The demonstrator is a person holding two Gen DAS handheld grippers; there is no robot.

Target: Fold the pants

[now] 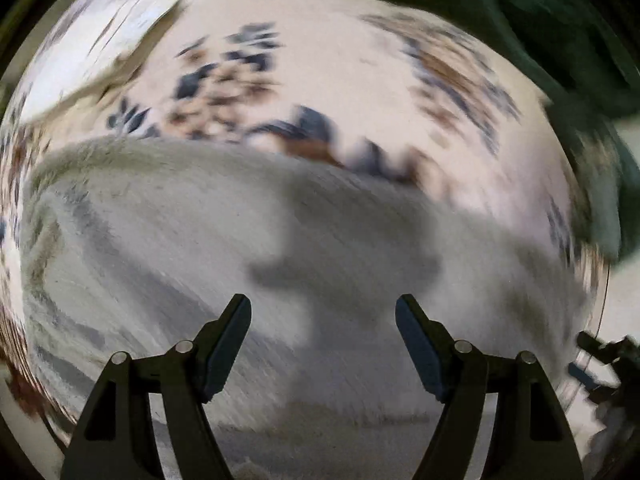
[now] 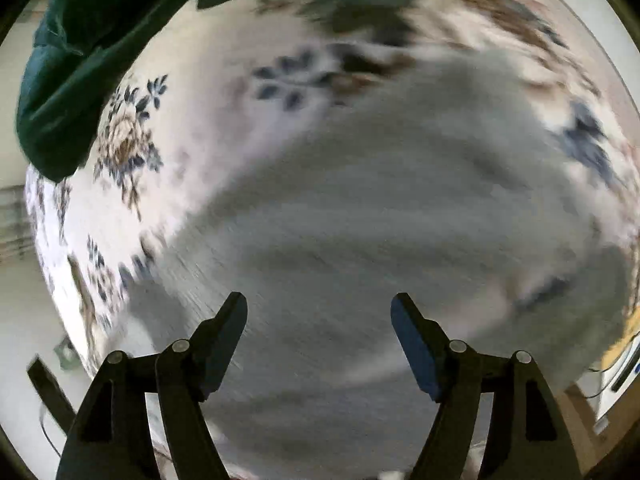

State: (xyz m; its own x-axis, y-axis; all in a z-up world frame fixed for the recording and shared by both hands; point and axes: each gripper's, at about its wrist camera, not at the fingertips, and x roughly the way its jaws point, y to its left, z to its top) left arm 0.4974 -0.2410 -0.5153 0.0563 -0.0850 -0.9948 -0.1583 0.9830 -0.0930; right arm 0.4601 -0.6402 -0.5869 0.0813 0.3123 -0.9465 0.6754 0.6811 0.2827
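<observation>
Light grey pants (image 1: pixel 168 240) lie spread on a white sheet with blue and brown flowers (image 1: pixel 320 52). Both views are motion-blurred. My left gripper (image 1: pixel 323 308) is open and empty, hovering above the grey fabric, and casts a shadow (image 1: pixel 344 268) on it. The pants (image 2: pixel 380 208) fill most of the right wrist view. My right gripper (image 2: pixel 319 306) is open and empty above them. The flowered sheet (image 2: pixel 192 152) shows to the left and behind.
A dark green cloth (image 1: pixel 520 20) lies at the far right of the left wrist view and shows at the upper left of the right wrist view (image 2: pixel 72 80). The other gripper's dark body (image 1: pixel 604 364) shows at the right edge. Pale floor (image 2: pixel 24 312) lies beyond the sheet's edge.
</observation>
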